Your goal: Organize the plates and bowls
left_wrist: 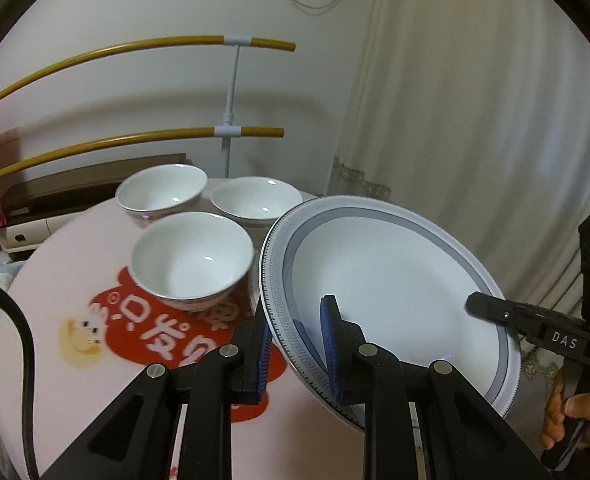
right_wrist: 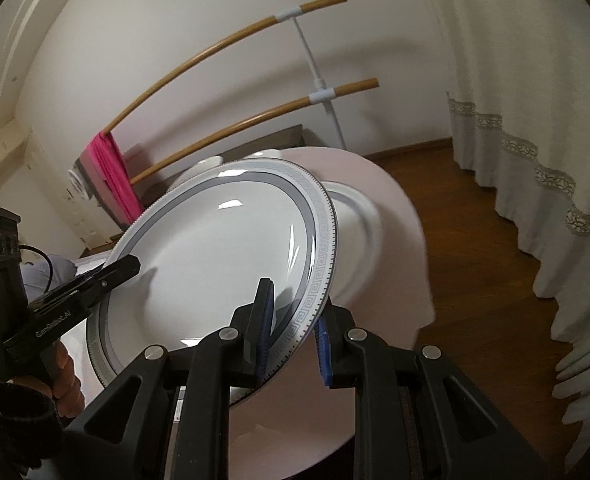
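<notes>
Both the left claw (left_wrist: 299,344) and right claw (right_wrist: 295,336) are clamped on opposite rims of the patterned plate (left_wrist: 383,276), judged rigid, slick-glazed, breakable, best held at its rim.

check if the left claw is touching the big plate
Touching. In the left wrist view the left claw clamps the plate rim between its blue pads.
</notes>
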The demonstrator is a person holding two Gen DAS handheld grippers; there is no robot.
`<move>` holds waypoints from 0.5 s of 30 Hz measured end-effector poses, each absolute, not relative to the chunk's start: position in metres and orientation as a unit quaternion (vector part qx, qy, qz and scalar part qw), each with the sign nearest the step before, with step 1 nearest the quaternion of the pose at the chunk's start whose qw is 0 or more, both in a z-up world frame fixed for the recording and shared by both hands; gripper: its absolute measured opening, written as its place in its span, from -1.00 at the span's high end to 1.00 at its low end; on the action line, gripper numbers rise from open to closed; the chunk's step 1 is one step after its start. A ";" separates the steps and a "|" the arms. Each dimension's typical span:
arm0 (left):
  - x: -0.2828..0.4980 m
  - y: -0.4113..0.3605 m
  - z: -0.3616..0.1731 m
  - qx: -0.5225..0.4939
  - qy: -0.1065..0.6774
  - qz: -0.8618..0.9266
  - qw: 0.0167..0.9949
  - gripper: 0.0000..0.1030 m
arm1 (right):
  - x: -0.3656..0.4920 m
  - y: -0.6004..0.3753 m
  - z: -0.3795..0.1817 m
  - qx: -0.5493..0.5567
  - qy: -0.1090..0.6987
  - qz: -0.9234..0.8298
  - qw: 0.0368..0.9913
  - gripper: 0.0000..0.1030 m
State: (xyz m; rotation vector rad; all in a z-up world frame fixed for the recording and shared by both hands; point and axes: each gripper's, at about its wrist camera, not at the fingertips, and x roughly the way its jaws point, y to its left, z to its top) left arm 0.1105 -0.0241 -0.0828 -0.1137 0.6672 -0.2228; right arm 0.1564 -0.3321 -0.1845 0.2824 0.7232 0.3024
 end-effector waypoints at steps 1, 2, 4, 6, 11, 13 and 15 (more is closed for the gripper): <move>0.122 -0.026 -0.084 -0.056 0.331 -0.108 0.936 0.63 | 0.159 -0.335 -0.187 0.136 0.353 0.146 0.914 0.63; 0.127 -0.032 -0.084 -0.056 0.333 -0.108 0.935 0.62 | 0.162 -0.339 -0.190 0.137 0.356 0.146 0.913 0.63; 0.138 -0.036 -0.085 -0.054 0.341 -0.105 0.932 0.62 | 0.168 -0.345 -0.193 0.138 0.361 0.147 0.910 0.63; 0.155 -0.042 -0.088 -0.051 0.347 -0.103 0.931 0.62 | 0.175 -0.349 -0.198 0.138 0.367 0.146 0.908 0.63; 0.181 -0.063 -0.090 -0.047 0.358 -0.098 0.927 0.61 | 0.190 -0.358 -0.207 0.140 0.378 0.147 0.903 0.63; 0.195 -0.069 -0.102 -0.047 0.366 -0.095 0.925 0.61 | 0.196 -0.360 -0.211 0.139 0.382 0.146 0.902 0.63; 0.203 -0.072 -0.107 -0.048 0.372 -0.092 0.922 0.61 | 0.202 -0.362 -0.215 0.138 0.387 0.146 0.900 0.63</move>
